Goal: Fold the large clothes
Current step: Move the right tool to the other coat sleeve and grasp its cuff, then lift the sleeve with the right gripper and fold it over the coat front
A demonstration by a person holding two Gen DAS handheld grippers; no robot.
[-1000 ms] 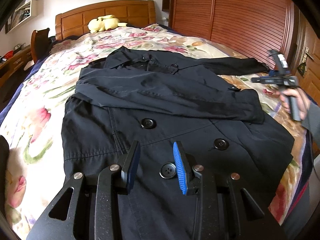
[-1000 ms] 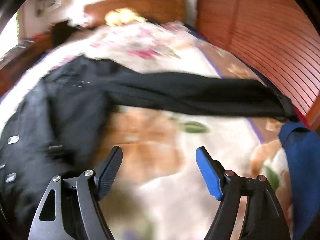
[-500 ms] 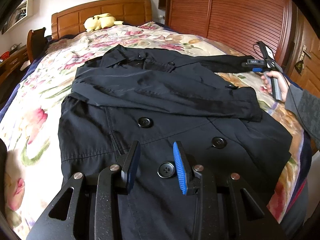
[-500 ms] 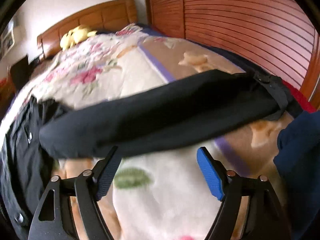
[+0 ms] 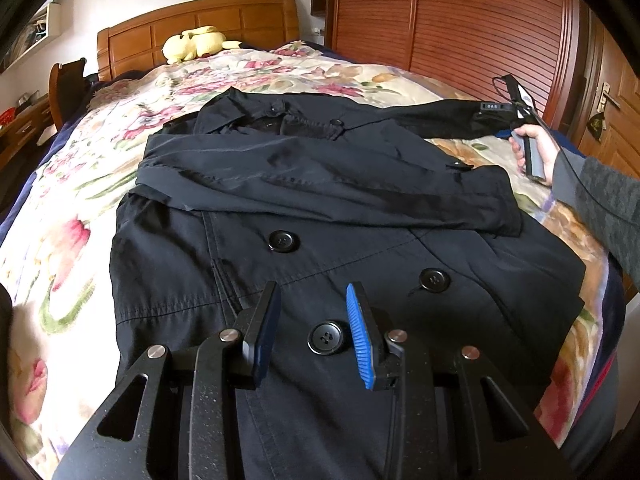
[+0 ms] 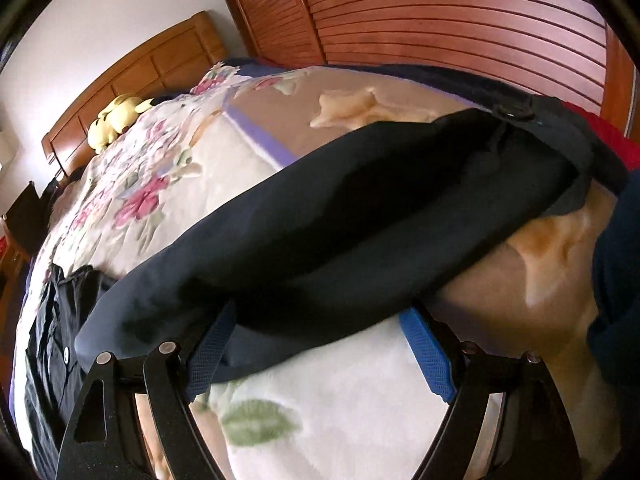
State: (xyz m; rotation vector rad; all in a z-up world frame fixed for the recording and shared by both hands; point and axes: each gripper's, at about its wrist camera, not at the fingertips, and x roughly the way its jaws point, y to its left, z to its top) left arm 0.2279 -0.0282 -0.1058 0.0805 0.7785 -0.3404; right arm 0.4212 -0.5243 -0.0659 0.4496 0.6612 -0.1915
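Coat (image 5: 320, 240) lies collar toward headboard (image 5: 200, 24); both tools gape, empty.

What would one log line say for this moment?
left claw: open over coat | right claw: open at outstretched sleeve | sleeve unfolded

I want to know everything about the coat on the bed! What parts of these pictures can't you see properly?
- Coat hem: cut off by the bottom edge and the left gripper in the left wrist view.
- Right gripper fingertips: hidden under the outstretched sleeve in the right wrist view, so a grip is unclear.
- Sleeve tag: lettering too small, left wrist view.
- Yellow plush toy: too far for detail.
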